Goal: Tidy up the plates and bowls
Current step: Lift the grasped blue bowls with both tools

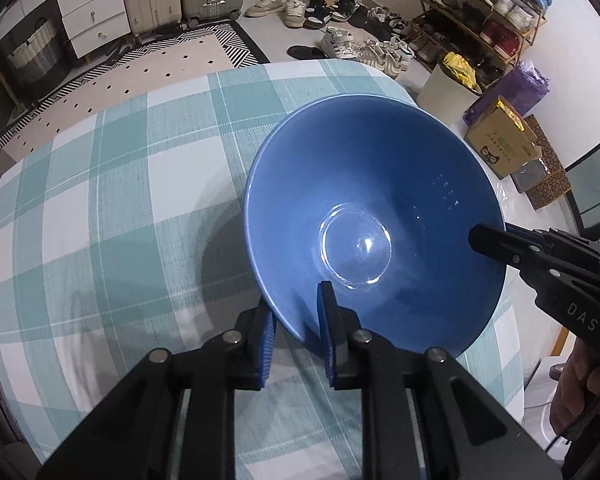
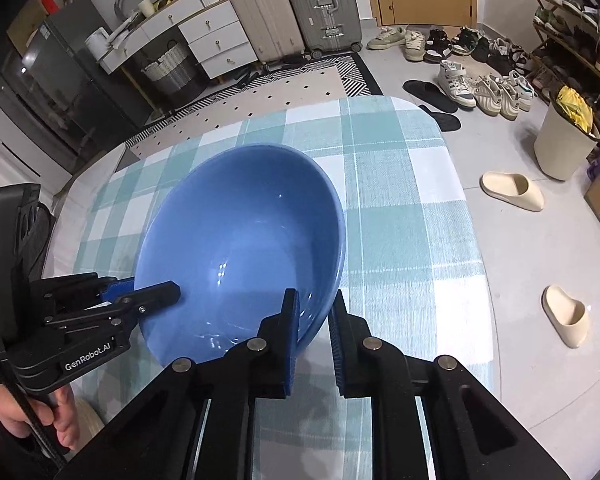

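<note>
A large blue bowl (image 1: 374, 220) is held tilted just above the checked tablecloth (image 1: 112, 208). My left gripper (image 1: 296, 320) is shut on the bowl's near rim, one finger inside and one outside. My right gripper (image 2: 316, 320) is shut on the opposite rim of the same bowl (image 2: 244, 248) in the same way. Each gripper shows in the other's view: the right one (image 1: 496, 246) at the bowl's right edge, the left one (image 2: 156, 294) at its left edge. No plates are in view.
The round table with the teal and white checked cloth (image 2: 404, 208) has open cloth beyond and beside the bowl. On the floor around it stand suitcases (image 2: 292, 8), a white bin (image 2: 560, 148), slippers (image 2: 512, 190), several shoes and a cardboard box (image 1: 500, 144).
</note>
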### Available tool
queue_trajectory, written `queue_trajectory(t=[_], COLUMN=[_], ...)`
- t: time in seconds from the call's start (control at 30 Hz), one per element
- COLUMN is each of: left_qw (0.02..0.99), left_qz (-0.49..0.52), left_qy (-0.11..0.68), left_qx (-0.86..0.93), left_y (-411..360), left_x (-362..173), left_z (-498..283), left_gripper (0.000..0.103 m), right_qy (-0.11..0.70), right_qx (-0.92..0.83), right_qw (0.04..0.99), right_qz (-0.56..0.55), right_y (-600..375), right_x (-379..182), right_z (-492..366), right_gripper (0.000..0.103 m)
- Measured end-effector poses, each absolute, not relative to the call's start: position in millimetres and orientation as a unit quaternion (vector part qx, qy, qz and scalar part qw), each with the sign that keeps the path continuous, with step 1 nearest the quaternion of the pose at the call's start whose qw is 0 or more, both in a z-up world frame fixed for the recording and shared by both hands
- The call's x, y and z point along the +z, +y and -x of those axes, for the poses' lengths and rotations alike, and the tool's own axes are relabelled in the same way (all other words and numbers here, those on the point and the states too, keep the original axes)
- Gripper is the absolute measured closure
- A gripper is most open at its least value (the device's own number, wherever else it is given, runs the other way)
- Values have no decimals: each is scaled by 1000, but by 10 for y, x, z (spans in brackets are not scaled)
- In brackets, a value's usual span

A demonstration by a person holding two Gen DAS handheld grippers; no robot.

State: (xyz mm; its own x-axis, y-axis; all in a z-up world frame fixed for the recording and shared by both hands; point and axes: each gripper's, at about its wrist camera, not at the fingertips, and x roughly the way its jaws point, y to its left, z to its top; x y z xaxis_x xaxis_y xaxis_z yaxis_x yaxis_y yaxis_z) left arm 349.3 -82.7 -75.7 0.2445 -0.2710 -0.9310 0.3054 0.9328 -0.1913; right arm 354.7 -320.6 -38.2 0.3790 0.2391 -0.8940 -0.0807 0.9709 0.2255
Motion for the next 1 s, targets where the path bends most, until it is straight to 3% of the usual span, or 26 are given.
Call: queue_trajectory(t=[0.5,1.0], left_qw=[791,783], left_qz=[-34,-41], left_qy=[580,588], left_qx=[-191,-196], left_y=[-736,-754], left_x=[-710,-784], left_z=[-2846,-2756], left_gripper=[83,82], right_qy=[576,591], right_qx=[115,111], right_qw=[805,796], right_qz=[-84,-71], right_y=[-3105,-3048], right_x=[-407,-554], right_z=[-2965,-2949], right_gripper=[89,89])
